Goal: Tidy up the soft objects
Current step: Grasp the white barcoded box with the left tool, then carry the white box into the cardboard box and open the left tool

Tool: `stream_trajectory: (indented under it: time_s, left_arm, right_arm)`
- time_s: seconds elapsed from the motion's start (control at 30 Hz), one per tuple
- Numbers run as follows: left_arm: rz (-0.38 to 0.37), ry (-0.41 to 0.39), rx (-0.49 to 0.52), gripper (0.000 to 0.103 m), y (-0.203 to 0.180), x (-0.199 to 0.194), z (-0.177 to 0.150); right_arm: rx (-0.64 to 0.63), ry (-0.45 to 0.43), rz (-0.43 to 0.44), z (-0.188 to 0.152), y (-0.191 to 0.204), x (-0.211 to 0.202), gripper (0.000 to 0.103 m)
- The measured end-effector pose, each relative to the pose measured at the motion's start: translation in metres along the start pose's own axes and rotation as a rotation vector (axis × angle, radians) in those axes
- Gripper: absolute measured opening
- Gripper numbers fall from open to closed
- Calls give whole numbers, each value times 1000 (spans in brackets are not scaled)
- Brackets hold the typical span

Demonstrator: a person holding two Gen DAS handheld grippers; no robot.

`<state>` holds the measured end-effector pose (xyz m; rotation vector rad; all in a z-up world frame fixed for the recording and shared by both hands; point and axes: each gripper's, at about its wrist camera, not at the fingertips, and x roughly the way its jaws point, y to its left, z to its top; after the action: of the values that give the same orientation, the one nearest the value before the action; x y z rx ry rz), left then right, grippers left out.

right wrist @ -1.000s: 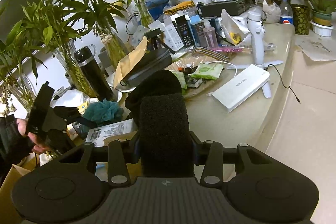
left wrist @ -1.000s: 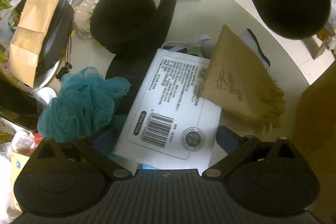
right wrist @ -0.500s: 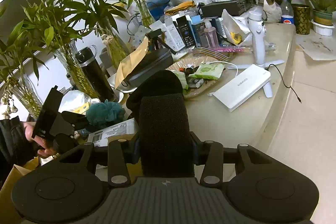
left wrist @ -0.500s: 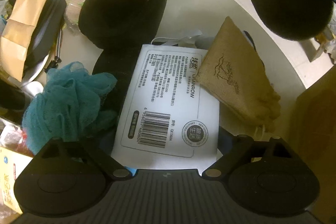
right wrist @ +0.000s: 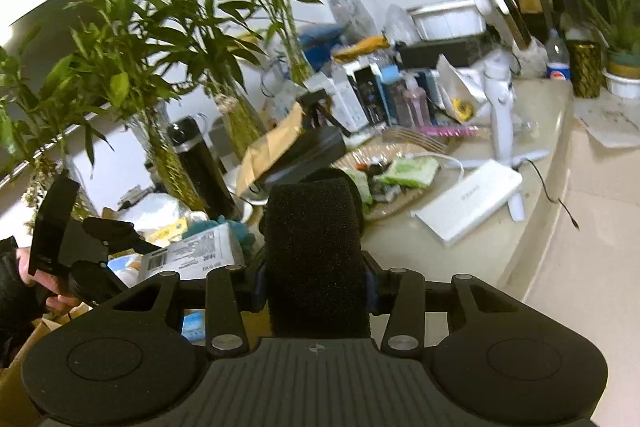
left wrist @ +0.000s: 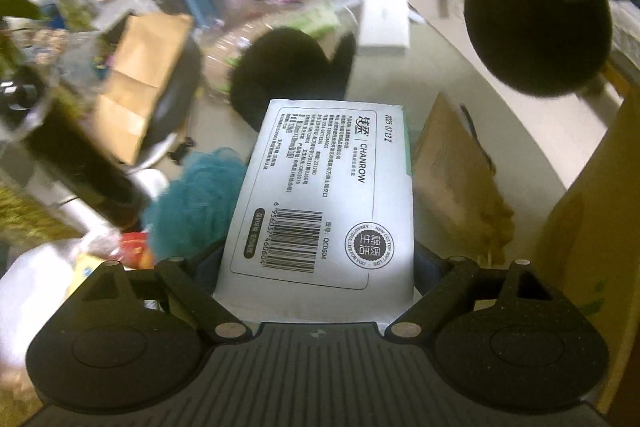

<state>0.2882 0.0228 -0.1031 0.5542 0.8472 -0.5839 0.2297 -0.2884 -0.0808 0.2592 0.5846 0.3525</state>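
Left tool (left wrist: 316, 259) tilted down w/ white pack (left wrist: 320, 195)

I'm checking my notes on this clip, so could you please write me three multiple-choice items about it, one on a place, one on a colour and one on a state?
1. Where does the brown drawstring pouch lie relative to the white labelled pack in the left wrist view?
A. Left of it
B. Right of it
C. On top of it

2. What colour is the mesh bath puff?
A. Teal
B. Pink
C. White

3. What does the right gripper hold?
A. Nothing
B. A bottle
C. A black foam sponge

Answers: 1 B, the pouch lies on the table past the pack's right edge. 2 A, it shows blue-green beside the pack. 3 C, the sponge fills the space between the jaws.
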Motion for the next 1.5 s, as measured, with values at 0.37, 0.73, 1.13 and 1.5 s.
stream_trajectory:
  time_s: [0.37, 0.73, 1.13, 1.5]
  left_arm:
    - [142, -107, -194, 90, -30, -111, -5]
    - [204, -180, -409, 90, -72, -195, -19]
    - [196, -206, -554, 90, -93, -219, -50]
    - [123, -87, -649, 90, -117, -210, -72]
  right_arm:
    - [-75, -47, 37, 17, 35, -39, 47]
    - [-174, -54, 53, 35, 93, -86, 47]
    - [-255, -19, 113, 22, 137, -111, 47]
    - [-241, -19, 140, 12, 146, -133, 47]
